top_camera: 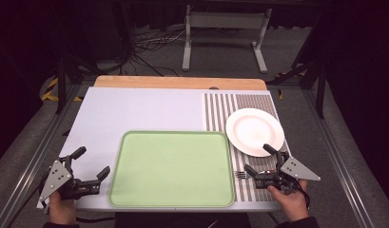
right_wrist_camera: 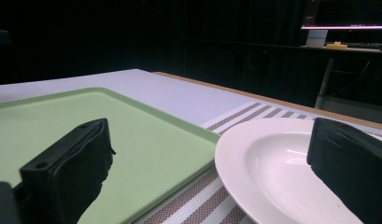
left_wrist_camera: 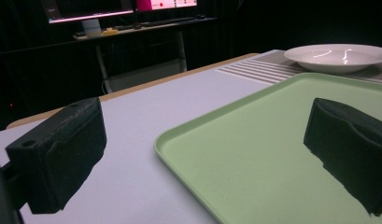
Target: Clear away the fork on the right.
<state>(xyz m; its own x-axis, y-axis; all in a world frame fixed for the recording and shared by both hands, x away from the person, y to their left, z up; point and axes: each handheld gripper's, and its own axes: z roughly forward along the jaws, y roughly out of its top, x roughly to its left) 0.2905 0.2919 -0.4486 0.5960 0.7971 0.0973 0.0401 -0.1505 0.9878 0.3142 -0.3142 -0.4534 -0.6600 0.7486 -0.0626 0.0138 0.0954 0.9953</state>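
The right gripper (top_camera: 262, 160) is hovering low over the striped placemat (top_camera: 258, 102) near the front right corner of the surface (top_camera: 149, 107), its jaws standing wide apart and gripping nothing. Between those jaws and just in front of them, a fork (top_camera: 243, 175) is lying on the placemat close to the front edge, its tines pointing toward the green tray (top_camera: 170, 168); whether the gripper is touching the fork cannot be told. A white plate (top_camera: 255, 131) is sitting on the placemat just behind the right gripper, toward the right edge of the surface, and in the right gripper view the plate (right_wrist_camera: 272, 163) is showing between the two jaws with the tray (right_wrist_camera: 146, 144) to its left.

The left gripper (top_camera: 91, 164) is being held near the front left corner of the surface, just beside the tray's left rim, its jaws also released and spread with nothing between them. In the left gripper view one jaw is hanging over the tray (left_wrist_camera: 254, 144) and the other over the pale surface (left_wrist_camera: 132, 135), with the plate (left_wrist_camera: 338, 56) farther off.
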